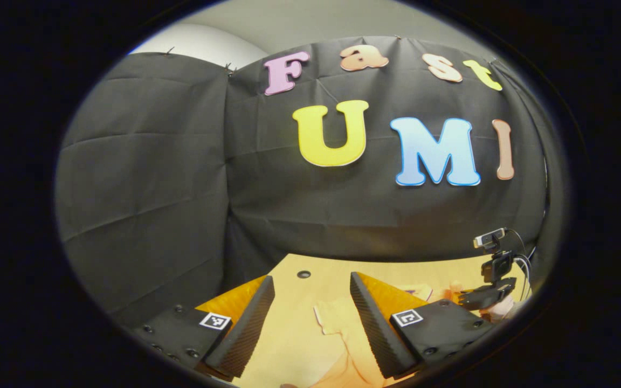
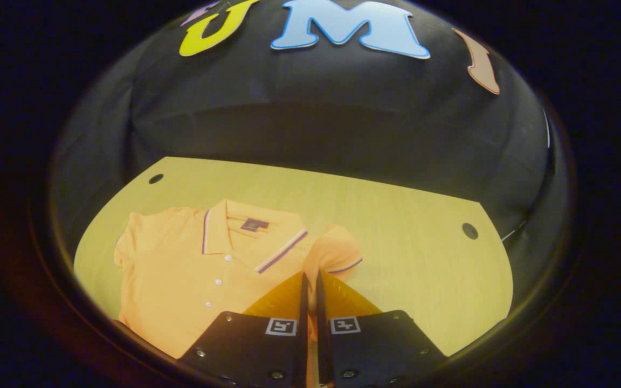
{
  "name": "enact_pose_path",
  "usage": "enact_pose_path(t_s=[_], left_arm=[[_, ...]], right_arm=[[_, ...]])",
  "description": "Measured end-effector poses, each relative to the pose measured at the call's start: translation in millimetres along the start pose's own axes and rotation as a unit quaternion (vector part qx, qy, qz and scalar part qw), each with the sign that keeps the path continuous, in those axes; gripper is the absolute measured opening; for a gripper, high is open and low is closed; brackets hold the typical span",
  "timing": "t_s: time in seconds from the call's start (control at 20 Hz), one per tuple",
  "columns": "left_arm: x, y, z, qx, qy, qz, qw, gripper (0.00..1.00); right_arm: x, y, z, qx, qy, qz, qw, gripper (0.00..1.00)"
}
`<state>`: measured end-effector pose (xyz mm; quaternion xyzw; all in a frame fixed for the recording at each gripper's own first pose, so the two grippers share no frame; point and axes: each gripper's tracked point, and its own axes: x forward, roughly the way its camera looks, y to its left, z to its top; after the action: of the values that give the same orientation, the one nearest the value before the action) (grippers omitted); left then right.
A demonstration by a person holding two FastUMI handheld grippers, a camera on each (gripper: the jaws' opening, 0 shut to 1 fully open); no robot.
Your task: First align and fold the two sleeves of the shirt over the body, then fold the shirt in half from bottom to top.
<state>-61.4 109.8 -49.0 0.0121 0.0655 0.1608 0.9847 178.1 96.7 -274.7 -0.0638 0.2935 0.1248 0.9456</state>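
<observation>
Here the orange polo shirt (image 2: pixel 192 280) lay flat on the wooden table (image 2: pixel 397 237), collar toward twelve o'clock, sleeves spread — the right gripper (image 2: pixel 310 283) hung over its sleeve at about four o'clock, fingers nearly together, gripping nothing. The left gripper (image 1: pixel 310 302) stood wide open above the table — shirt beneath it
</observation>
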Motion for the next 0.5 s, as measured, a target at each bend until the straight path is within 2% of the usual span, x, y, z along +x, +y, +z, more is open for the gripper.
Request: enact_pose_path(t_s=[0.2,0.4,0.5], left_arm=[[-7,24,-7,-0.004,0.006,0.023,1.000,0.94],[-10,41,-17,-0.008,0.014,0.036,0.999,0.94],[-8,44,-19,-0.010,0.017,0.036,0.999,0.94]], right_arm=[[12,38,-13,-0.019,0.025,0.033,0.999,0.08],[24,52,-28,-0.029,0.049,0.033,0.998,0.08],[22,55,-31,-0.025,0.061,0.041,0.997,0.12]])
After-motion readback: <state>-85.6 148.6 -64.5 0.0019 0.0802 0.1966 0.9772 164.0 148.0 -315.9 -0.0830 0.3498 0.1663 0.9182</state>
